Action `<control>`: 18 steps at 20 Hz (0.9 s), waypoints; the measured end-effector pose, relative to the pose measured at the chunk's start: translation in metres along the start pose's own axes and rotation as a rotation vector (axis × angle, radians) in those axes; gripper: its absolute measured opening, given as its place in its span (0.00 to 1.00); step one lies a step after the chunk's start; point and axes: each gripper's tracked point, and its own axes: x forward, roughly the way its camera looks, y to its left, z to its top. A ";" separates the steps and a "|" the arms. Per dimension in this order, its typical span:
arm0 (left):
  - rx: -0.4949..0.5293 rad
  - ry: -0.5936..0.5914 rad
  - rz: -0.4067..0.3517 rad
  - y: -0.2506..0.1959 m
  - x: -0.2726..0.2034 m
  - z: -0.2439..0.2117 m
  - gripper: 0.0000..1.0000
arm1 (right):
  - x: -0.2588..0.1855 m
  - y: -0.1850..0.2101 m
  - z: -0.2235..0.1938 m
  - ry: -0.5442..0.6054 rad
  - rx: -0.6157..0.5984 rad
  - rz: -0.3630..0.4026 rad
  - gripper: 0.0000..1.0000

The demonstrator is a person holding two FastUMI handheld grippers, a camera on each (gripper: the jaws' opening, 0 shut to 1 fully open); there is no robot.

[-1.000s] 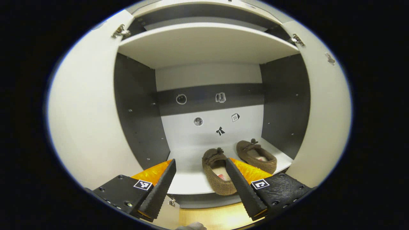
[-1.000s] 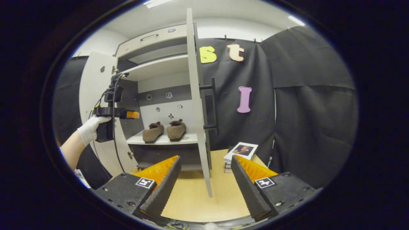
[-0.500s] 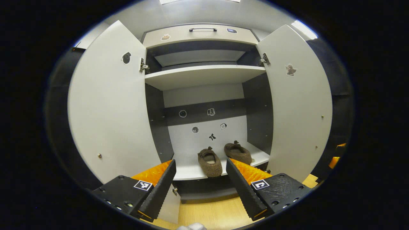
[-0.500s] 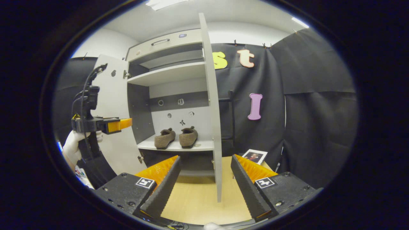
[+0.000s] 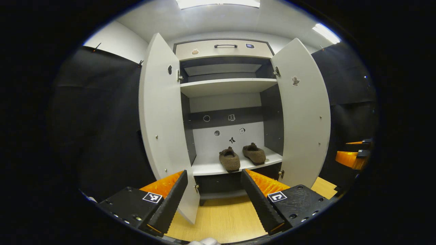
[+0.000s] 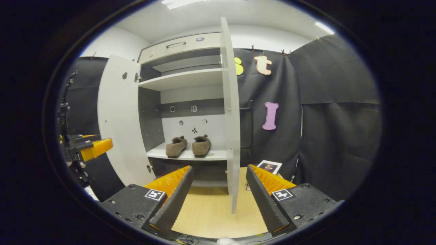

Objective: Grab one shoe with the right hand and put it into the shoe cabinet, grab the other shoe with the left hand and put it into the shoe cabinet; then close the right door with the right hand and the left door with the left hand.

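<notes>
- Two brown slippers sit side by side on the lower shelf (image 5: 207, 168) of the shoe cabinet (image 5: 224, 51), near the centre of the left gripper view: the left slipper (image 5: 229, 159) and the right slipper (image 5: 254, 153), close together but apart, toes toward the back panel.
- Both doors stand open: the left door (image 5: 163, 122) left of centre, the right door (image 5: 305, 126) right of centre.
- The left gripper (image 5: 214, 195), at the bottom of its own view, has its jaws spread wide and holds nothing.
- In the right gripper view the right gripper (image 6: 219, 195) also has its jaws wide and empty, with the right door's edge (image 6: 231, 119) rising between them.
- A small stack of books (image 6: 269, 167) lies on the wooden floor (image 6: 218, 214), lower right of centre.
</notes>
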 end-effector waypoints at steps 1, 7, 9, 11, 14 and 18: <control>0.003 -0.001 0.002 0.000 -0.009 -0.004 0.96 | -0.001 0.002 -0.003 0.009 -0.004 -0.001 0.99; -0.029 0.031 0.045 0.009 -0.030 -0.022 0.96 | 0.008 -0.012 0.007 -0.003 -0.007 -0.021 0.99; -0.064 0.029 0.054 0.009 -0.030 -0.021 1.00 | 0.021 -0.041 0.018 -0.019 -0.003 -0.074 0.99; -0.074 0.023 0.078 0.012 -0.031 -0.020 0.96 | 0.035 -0.071 0.033 -0.040 0.011 -0.123 0.99; -0.071 0.017 0.119 0.015 -0.034 -0.018 0.96 | 0.058 -0.109 0.057 -0.079 -0.005 -0.184 0.99; -0.081 0.019 0.166 0.018 -0.037 -0.019 0.96 | 0.088 -0.131 0.080 -0.110 -0.021 -0.201 0.99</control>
